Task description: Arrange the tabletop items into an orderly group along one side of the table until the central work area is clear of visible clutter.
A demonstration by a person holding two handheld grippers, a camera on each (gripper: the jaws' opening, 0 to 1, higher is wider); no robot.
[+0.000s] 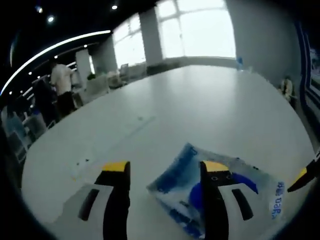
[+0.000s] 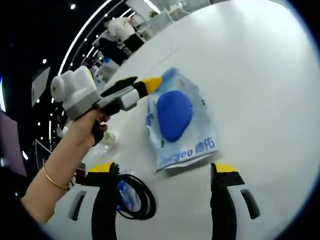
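Observation:
A clear plastic bag (image 1: 227,192) with blue print and a blue oval item inside lies flat on the white table (image 1: 200,110). My left gripper (image 1: 165,167) stands open just above the table, its right jaw over the bag's middle. The yellow tip of the right gripper (image 1: 304,178) pokes in from the right edge. In the right gripper view the same bag (image 2: 177,117) lies ahead of my open right gripper (image 2: 162,167), apart from both jaws. The left gripper (image 2: 145,84), held by a hand with a gold bracelet, reaches the bag's upper left corner.
A coiled black cable (image 2: 134,199) with a small blue packet lies beside my right gripper's left jaw. Small pale items (image 2: 107,137) sit blurred below the hand. People (image 1: 60,82) and chairs stand beyond the table's far left edge. Bare tabletop stretches toward the windows.

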